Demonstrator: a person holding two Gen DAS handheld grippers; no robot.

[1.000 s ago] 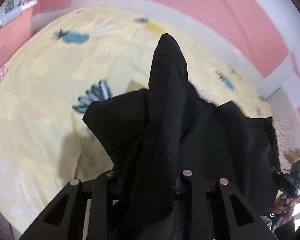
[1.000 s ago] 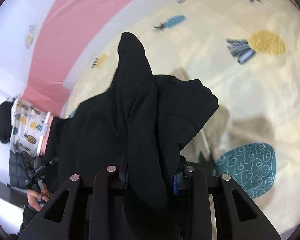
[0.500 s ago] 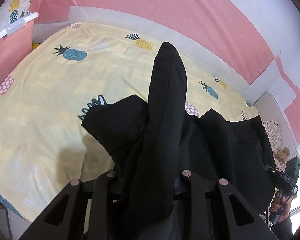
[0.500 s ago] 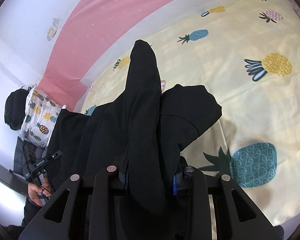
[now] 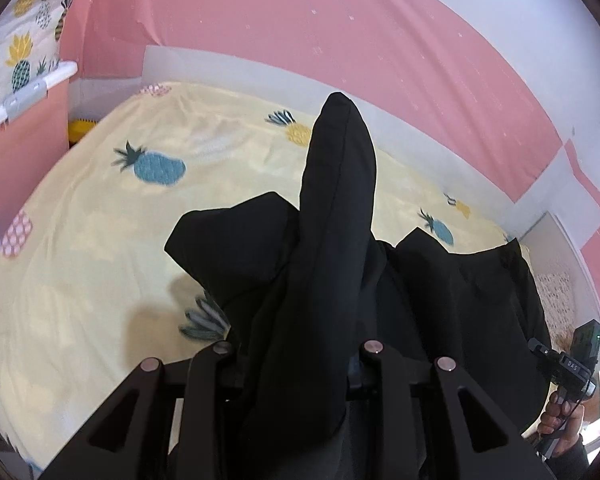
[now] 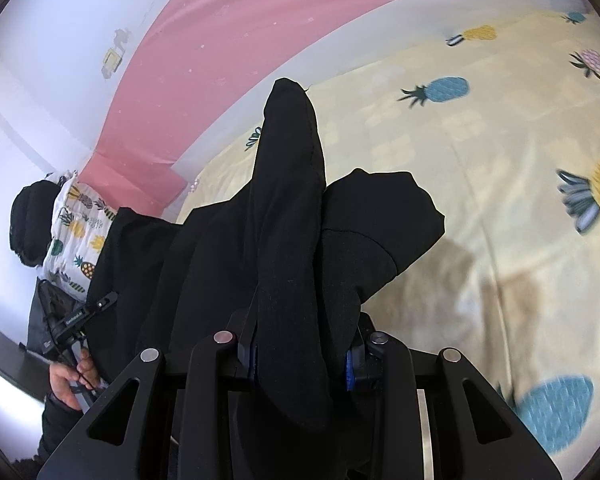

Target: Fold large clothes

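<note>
A large black garment point(image 5: 440, 292) hangs stretched between my two grippers above a yellow pineapple-print bed point(image 5: 80, 264). My left gripper point(image 5: 300, 364) is shut on one bunched edge of it; black cloth drapes over the fingers and hides the tips. My right gripper point(image 6: 300, 356) is shut on another bunched edge of the garment point(image 6: 220, 264), its blue pads point(image 6: 350, 364) just showing beside the cloth. The other hand-held gripper shows at the right edge of the left wrist view point(image 5: 568, 368) and at the left edge of the right wrist view point(image 6: 72, 320).
The bed sheet point(image 6: 500, 128) spreads below and beyond the garment. A pink and white wall point(image 5: 340, 28) runs behind the bed. A pineapple-print pillow point(image 6: 76, 224) lies at the bed's end. A pink cabinet point(image 5: 20, 128) stands at the left.
Both grippers have lifted and tilted up with the garment; more wall and the far side of the bed show now. The grips have not changed.
</note>
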